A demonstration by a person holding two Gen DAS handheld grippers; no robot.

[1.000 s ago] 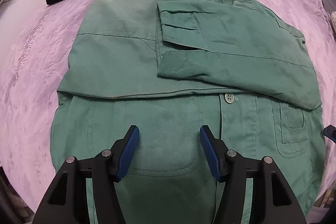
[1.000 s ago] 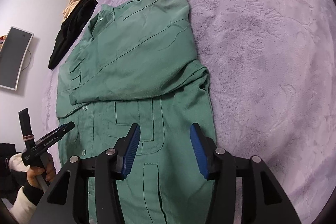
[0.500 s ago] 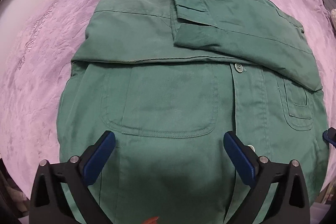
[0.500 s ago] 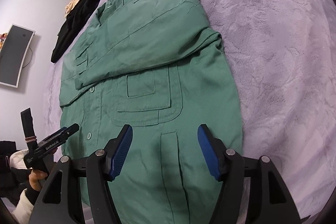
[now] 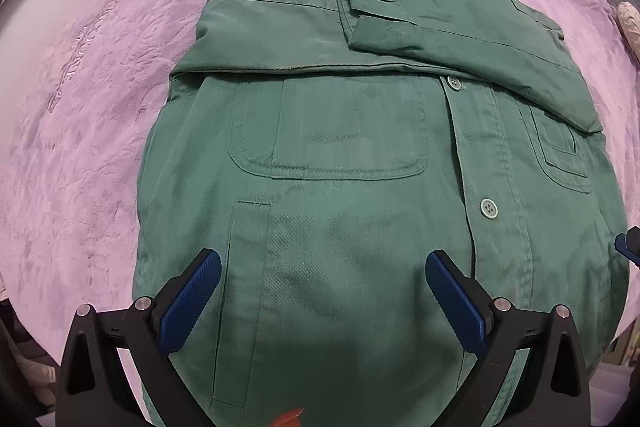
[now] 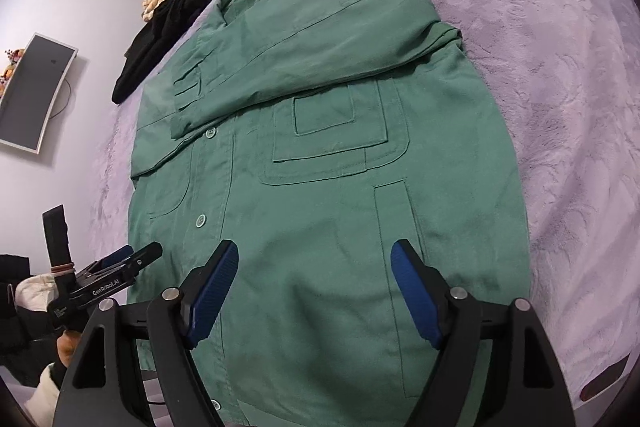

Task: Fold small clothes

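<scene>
Jacket (image 5: 360,227) flat on purple bed (image 5: 80,147), sleeves folded across. Your left tongs (image 5: 324,291) and right tongs (image 6: 316,291), both released, have just been opening, now nearer its hem: bottom fold likely next.

The left wrist view looks steeply down from close above the hem of the green jacket (image 5: 340,187), facing its collar. The right wrist view looks more slantwise from the jacket's other lower corner; both share the jacket and purple blanket (image 6: 540,47)
</scene>
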